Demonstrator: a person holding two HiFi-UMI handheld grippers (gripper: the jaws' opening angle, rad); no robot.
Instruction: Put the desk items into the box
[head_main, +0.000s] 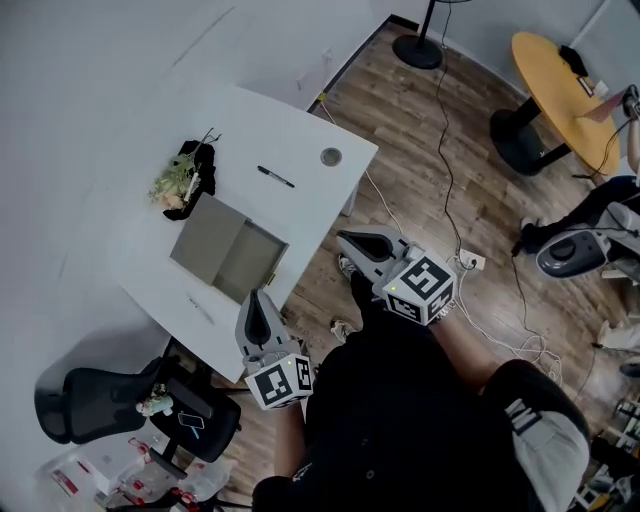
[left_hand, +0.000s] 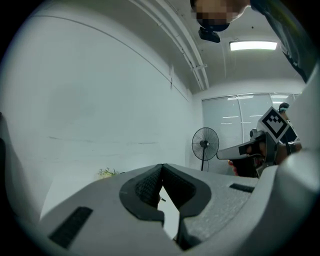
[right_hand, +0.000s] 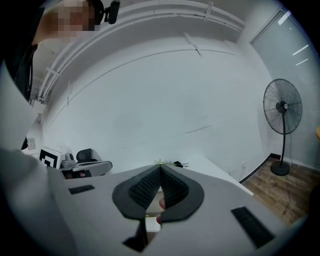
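Observation:
A white desk (head_main: 130, 230) carries an open brown box (head_main: 225, 250) near its front edge. Behind the box lie a black pen (head_main: 275, 177), a small grey round item (head_main: 331, 156) and a bunch of pale flowers with a black object (head_main: 183, 180). My left gripper (head_main: 256, 300) is shut and empty, its tip over the desk's near edge just in front of the box. My right gripper (head_main: 345, 240) is shut too, over the wooden floor off the desk's right side. The flowers (right_hand: 165, 162) show beyond the right gripper's closed tips (right_hand: 161, 169). The left gripper's tips (left_hand: 161, 167) also meet.
A black office chair (head_main: 90, 400) stands at the desk's near left. Cables (head_main: 450, 180) and a power strip (head_main: 470, 262) lie on the wooden floor to the right. A standing fan (right_hand: 282, 112) and a yellow round table (head_main: 560, 90) stand farther off.

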